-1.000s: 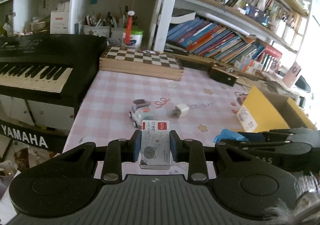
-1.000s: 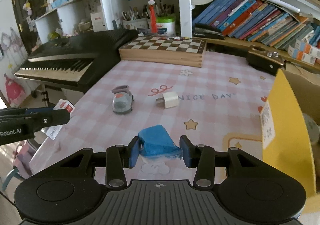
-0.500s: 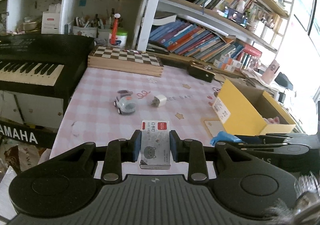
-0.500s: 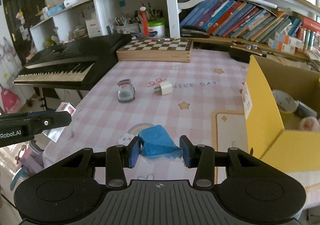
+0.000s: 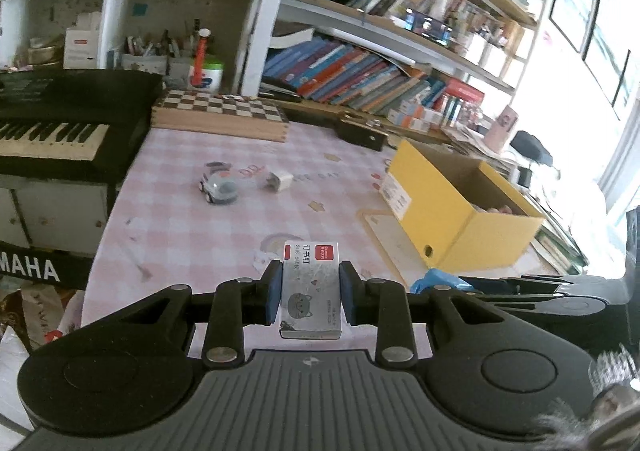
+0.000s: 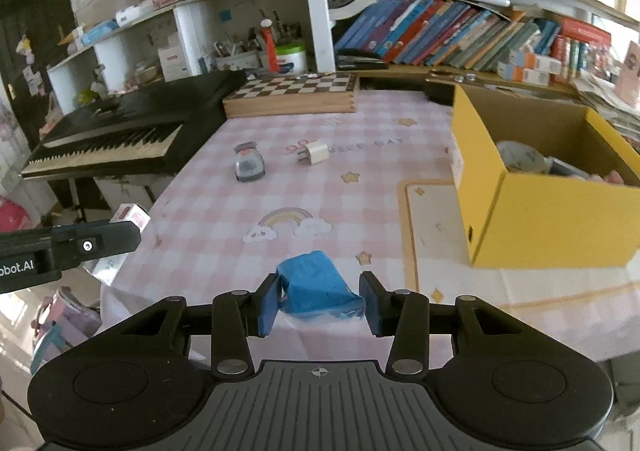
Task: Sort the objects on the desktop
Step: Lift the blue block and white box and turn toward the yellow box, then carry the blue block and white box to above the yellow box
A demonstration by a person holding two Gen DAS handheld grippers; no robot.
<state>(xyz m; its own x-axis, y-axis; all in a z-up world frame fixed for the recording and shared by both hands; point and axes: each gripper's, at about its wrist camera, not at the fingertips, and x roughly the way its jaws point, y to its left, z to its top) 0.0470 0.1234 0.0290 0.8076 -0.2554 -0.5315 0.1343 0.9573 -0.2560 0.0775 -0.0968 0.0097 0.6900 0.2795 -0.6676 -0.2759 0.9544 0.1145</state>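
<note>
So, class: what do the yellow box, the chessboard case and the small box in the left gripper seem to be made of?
Yellow box: likely cardboard, matte, with a plain brown inside. Chessboard case: apparently wood, with pale sides, visible corner joints and a light and dark chequered top. Staple box in the left gripper: probably thin printed card, slightly glossy, with sharp folded edges.

A pink checked tablecloth is covering my table (image 6: pixel 224 211). A toy car (image 6: pixel 249 164) and a white charger plug (image 6: pixel 314 152) are sitting near each other mid-table, a wooden chessboard box (image 6: pixel 294 94) is lying at the back, and a yellow cardboard box (image 6: pixel 548 207) is standing open on the right.
</note>
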